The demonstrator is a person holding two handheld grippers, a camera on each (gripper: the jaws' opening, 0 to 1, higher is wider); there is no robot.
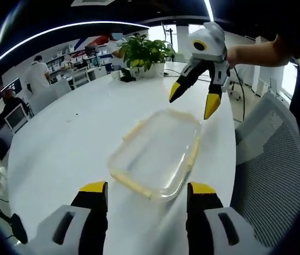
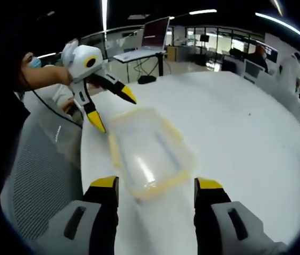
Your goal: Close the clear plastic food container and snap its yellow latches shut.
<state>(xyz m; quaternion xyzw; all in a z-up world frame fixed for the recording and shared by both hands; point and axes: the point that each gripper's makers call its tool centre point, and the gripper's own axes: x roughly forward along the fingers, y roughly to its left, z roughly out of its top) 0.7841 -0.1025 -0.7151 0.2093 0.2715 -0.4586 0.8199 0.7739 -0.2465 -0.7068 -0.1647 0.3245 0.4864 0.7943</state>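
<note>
A clear plastic food container (image 1: 157,156) with pale yellow latches along its rim lies on the white table (image 1: 70,143), its lid on top. My left gripper (image 1: 147,191) stands open just short of its near end, nothing between the jaws. The right gripper (image 1: 195,101) hovers open above the container's far end, held by a person's hand. In the right gripper view the same container (image 2: 150,151) lies just ahead of my open right gripper (image 2: 157,188), and the left gripper (image 2: 112,109) hangs open over its far left corner.
A potted green plant (image 1: 144,53) stands at the far end of the table. A grey mesh chair (image 1: 277,170) sits close to the table's right edge, seen as the chair (image 2: 38,164) on the left in the right gripper view. A laptop (image 2: 150,37) rests on a far desk.
</note>
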